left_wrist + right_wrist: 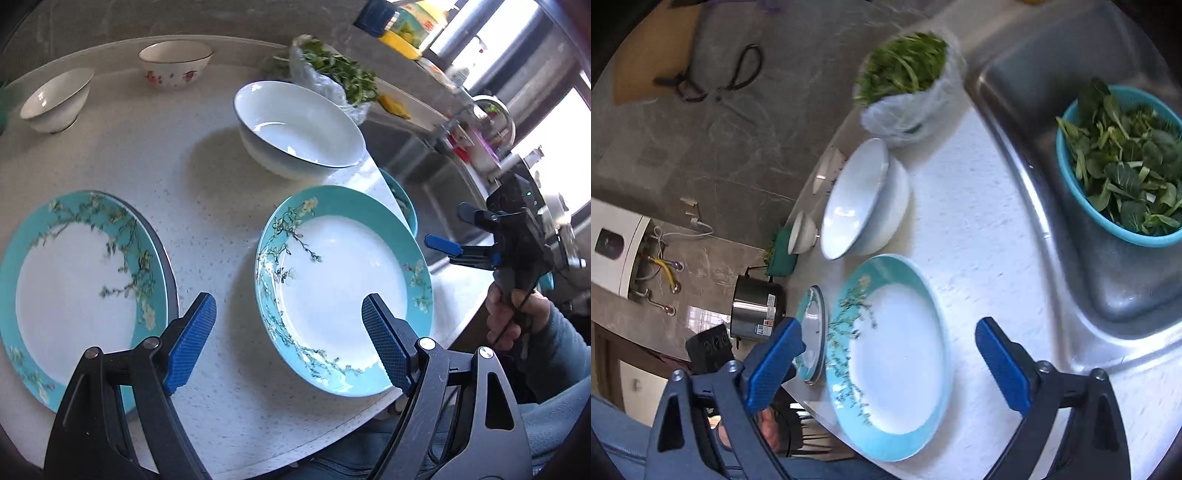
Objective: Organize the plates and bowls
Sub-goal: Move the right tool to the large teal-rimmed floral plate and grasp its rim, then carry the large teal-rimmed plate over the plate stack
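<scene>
Two teal-rimmed plates with blossom patterns lie on the speckled white counter (207, 192): a flat one (81, 284) on the left and a deeper one (343, 291) near the counter's front edge. Behind them stand a large white bowl (299, 129), a small white bowl (55, 99) and a red-flowered bowl (175, 62). My left gripper (288, 332) hangs open above the gap between the plates, holding nothing. My right gripper (448, 227), held by a hand (513, 317), is open to the right of the deep plate. In the right wrist view its gripper (890, 350) spans the deep plate (897, 354) from above, empty.
A plastic bag of greens (908, 81) stands behind the large bowl (857, 199). A steel sink (1071, 206) on the right holds a teal colander of leaves (1123, 162). A steel pot (757, 314) stands at the counter's far end. A tap (491, 110) rises beyond the sink.
</scene>
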Available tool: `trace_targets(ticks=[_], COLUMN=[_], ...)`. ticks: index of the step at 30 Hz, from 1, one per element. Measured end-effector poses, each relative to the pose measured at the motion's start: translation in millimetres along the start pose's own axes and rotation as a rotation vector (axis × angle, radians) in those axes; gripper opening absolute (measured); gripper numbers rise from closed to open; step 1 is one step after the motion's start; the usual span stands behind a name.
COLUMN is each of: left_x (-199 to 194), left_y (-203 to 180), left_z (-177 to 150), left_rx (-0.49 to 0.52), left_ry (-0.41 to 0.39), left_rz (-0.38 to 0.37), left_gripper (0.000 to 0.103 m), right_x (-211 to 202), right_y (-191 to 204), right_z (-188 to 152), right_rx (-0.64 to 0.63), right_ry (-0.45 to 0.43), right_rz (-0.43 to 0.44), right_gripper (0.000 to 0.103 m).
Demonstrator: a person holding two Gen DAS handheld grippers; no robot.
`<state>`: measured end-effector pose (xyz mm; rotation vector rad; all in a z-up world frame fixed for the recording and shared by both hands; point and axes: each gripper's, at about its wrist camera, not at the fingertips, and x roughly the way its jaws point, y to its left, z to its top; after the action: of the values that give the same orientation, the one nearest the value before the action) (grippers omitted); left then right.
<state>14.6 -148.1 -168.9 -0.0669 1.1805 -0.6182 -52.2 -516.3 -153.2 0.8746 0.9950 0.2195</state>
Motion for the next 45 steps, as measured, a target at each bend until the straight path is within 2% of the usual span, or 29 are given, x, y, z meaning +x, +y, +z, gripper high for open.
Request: trace_targets(ticks=[4, 6, 9, 12, 14, 16, 19, 22, 25, 27, 28, 30, 37, 45], left_x=[2.0, 1.9, 5.2, 12.5, 18.7, 25.2, 33.6, 39.5, 48.6, 57.3, 60.3, 65.5, 74.0, 74.5], left_y=[6.3, 8.2, 9.4, 5.7, 4.9, 6.8, 14.1, 16.5, 19.8, 22.5, 23.1, 22.4, 15.9, 7.3], left_z=[-7.1, -11.7, -12.0, -12.8, -10.8, -10.8, -9.6, -9.7, -11.3, -13.0, -13.7, -14.1, -3.5, -3.5], left_rx=[-0.086, -0.118, -0.136, -0.143, -0.143, -0.152, -0.181, -0.19, -0.21, -0.232, -0.239, -0.241, -0.221, -0.186], left_ry=[-0.011, -0.017, -0.019, -0.011, 0.0, 0.01, 0.024, 0.046, 0.075, 0.1, 0.108, 0.117, 0.098, 0.084], left_rz=[-0.011, -0.022, -0.031, -0.055, -0.066, -0.061, -0.055, -0.046, -0.043, -0.038, -0.037, -0.023, 0.028, 0.026], left_gripper=[0.08, 0.08, 0.079, 0.079, 0.067, 0.064, 0.044, 0.036, 0.029, 0.023, 0.023, 0.015, 0.011, 0.011], right_x=[7.9, 17.5, 26.6, 29.0, 29.0, 28.1, 28.6, 31.2, 33.3, 35.4, 36.6, 36.6, 42.4, 39.1], right_y=[-2.1, -4.8, -6.9, -8.5, -9.6, -10.6, -13.2, -14.6, -15.1, -16.5, -16.2, -16.6, -11.3, -6.3], right_z=[9.4, 8.5, 5.7, 4.8, 4.4, 3.1, -0.2, -2.9, -6.0, -6.8, -7.4, -9.6, -20.2, -24.6], right_rx=[-0.056, -0.066, -0.085, -0.093, -0.094, -0.1, -0.106, -0.114, -0.125, -0.13, -0.135, -0.154, -0.185, -0.225], right_ry=[0.064, 0.125, 0.184, 0.204, 0.216, 0.228, 0.245, 0.266, 0.275, 0.28, 0.283, 0.287, 0.292, 0.261], right_rz=[0.057, 0.078, 0.088, 0.094, 0.094, 0.091, 0.08, 0.059, 0.034, 0.003, -0.015, -0.047, -0.13, -0.194], right_gripper=[0.09, 0.074, 0.067, 0.063, 0.061, 0.061, 0.059, 0.052, 0.042, 0.027, 0.023, 0.014, 0.01, 0.01])
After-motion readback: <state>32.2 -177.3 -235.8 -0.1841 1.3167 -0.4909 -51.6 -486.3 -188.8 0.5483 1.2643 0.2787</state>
